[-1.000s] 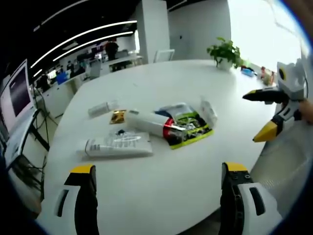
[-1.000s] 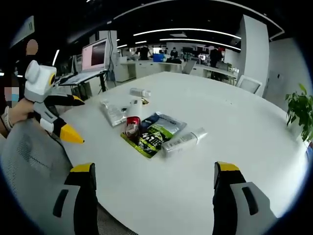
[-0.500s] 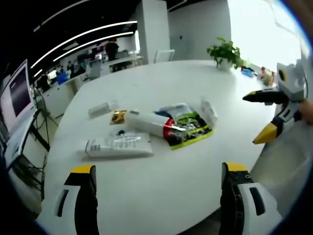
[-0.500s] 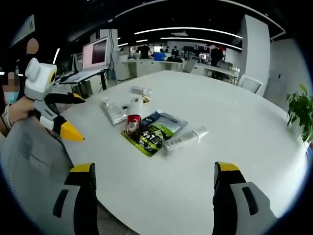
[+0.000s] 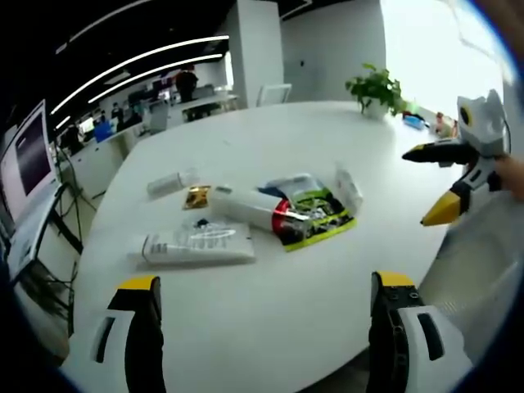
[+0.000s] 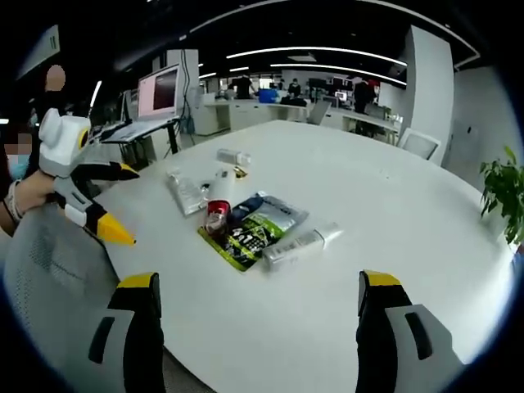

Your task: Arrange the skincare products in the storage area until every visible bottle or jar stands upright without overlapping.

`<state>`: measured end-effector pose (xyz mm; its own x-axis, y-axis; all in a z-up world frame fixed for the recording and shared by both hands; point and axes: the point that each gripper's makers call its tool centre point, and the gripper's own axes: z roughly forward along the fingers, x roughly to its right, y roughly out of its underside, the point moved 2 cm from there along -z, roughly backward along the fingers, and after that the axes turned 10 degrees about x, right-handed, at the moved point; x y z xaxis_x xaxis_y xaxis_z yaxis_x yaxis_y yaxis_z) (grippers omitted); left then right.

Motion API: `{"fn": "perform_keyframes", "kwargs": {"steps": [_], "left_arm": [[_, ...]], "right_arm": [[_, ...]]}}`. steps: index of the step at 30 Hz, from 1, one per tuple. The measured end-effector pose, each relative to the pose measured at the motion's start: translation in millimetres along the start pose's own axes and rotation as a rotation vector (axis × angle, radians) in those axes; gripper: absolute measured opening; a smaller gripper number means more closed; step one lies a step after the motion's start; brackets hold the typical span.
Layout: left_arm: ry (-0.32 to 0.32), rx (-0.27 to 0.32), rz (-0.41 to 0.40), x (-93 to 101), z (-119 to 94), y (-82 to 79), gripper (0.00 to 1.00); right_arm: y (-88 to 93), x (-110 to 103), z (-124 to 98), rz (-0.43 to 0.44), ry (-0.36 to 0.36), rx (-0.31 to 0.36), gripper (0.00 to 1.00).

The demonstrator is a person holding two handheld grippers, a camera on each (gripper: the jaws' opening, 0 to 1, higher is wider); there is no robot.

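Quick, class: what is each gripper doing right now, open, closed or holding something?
Left gripper: open, jaws wide apart, holding nothing.
Right gripper: open, jaws wide apart, holding nothing.

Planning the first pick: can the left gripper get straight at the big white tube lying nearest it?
Probably yes. The left gripper is open, and only bare table lies between it and the white tube, which lies flat, apart from the pile.
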<state>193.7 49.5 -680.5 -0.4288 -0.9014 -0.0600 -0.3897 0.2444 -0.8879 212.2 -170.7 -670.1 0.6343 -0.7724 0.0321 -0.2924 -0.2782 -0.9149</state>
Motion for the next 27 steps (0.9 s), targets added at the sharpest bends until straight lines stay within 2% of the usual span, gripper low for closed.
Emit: {"fn": "perform_keyframes", "kwargs": {"steps": [11, 27], "left_arm": [[0.0, 0.018, 0.005, 0.5, -1, -3.6, 0.99], [0.005, 0.015, 0.012, -0.8, -1, -3.1, 0.99]], "right_arm": [[-1.6, 16, 8, -0.01, -0.027, -0.03, 1.0], [5.4, 32, 32, -0.01, -0.059, -0.088, 0.98]]}}
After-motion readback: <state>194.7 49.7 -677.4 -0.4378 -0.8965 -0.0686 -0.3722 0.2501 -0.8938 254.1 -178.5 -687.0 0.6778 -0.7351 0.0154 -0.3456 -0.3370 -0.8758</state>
